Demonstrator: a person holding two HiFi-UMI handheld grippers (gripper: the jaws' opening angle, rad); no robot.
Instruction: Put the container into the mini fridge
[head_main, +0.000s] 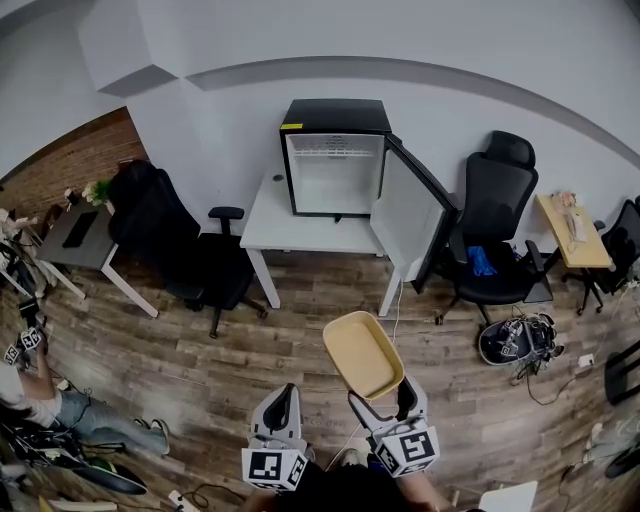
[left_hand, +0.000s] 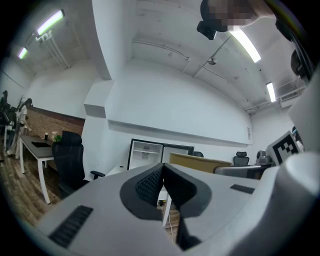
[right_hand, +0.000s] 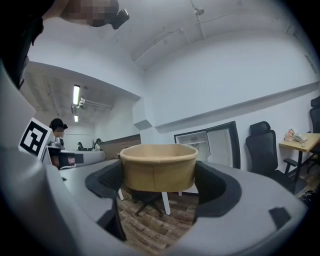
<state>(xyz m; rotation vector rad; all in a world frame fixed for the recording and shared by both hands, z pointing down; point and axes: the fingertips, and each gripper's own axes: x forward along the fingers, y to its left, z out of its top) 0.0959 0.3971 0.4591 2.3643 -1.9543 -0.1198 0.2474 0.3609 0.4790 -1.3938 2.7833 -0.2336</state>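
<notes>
My right claw (head_main: 383, 398) pinched the tan container (right_hand: 157, 167) by its two sides, spread wide around it. My left claw (left_hand: 162, 184) was pressed together with nothing in it. The mini fridge (head_main: 335, 160) stood open on the white worktop (head_main: 268, 228), well away from me. The container looked thin. A hard squeeze could squash it, and a loose one could drop it. It could also bump the open door (head_main: 405, 222) going in.
</notes>
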